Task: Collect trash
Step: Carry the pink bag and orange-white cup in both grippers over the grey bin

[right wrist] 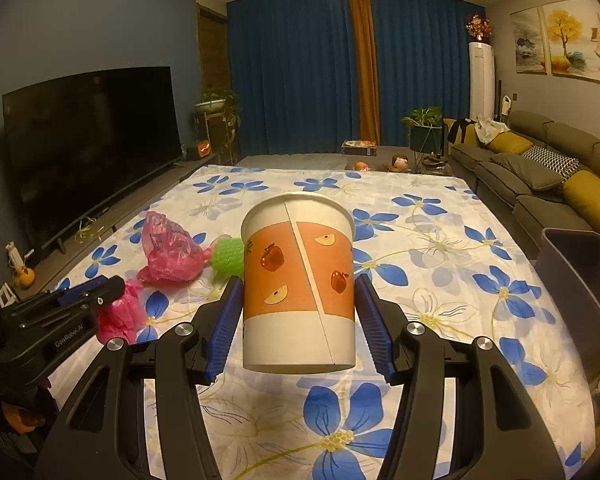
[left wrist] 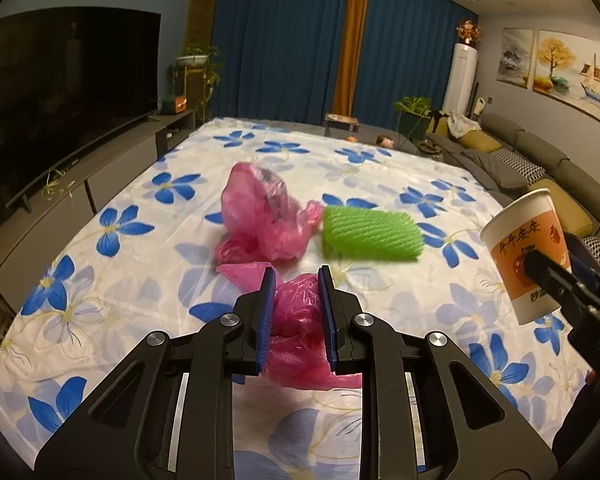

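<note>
My left gripper (left wrist: 297, 280) is shut on a crumpled pink plastic bag (left wrist: 300, 320), lifted a little off the flowered sheet (left wrist: 120, 264). From the right wrist view this bag (right wrist: 120, 316) hangs at the left gripper's fingers (right wrist: 100, 292). A bigger pink bag (left wrist: 260, 220) (right wrist: 168, 252) lies beyond it, with a green foam net (left wrist: 370, 236) (right wrist: 228, 258) touching its right side. My right gripper (right wrist: 299, 284) is shut on an upright white and orange paper cup (right wrist: 298, 280), held above the sheet. That cup (left wrist: 528, 256) shows at the right edge of the left wrist view.
A grey bin (right wrist: 580, 280) stands at the sheet's right edge. A large dark TV (left wrist: 60, 100) on a low cabinet runs along the left. A grey sofa (right wrist: 540, 168) with cushions lines the right wall. Blue curtains and plants stand at the back.
</note>
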### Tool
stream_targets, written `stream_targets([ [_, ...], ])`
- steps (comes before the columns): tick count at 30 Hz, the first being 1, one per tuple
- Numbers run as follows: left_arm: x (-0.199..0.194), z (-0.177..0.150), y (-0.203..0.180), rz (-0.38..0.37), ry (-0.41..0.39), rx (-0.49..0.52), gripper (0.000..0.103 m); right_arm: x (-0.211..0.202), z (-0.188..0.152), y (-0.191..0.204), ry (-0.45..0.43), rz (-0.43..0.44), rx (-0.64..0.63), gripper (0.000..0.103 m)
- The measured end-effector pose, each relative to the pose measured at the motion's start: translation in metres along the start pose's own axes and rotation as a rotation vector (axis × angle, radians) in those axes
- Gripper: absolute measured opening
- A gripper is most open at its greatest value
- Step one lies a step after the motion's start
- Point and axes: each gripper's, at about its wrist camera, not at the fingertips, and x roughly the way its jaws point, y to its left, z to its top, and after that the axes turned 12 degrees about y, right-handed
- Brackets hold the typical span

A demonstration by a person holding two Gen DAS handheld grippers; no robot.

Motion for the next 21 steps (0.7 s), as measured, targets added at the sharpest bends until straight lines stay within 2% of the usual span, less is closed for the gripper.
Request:
stream_targets([
  [10,-0.018,0.008,-0.031,-0.031,-0.043,0.052,0.021,-0.018,-0.006,-0.022,-0.034,-0.023,0.033,0.056],
  [21,-0.032,0.016,-0.083,-0.078,-0.086,0.143,0.021,-0.043,-0.012,-0.053,-0.067,-0.061,0.071,0.056],
])
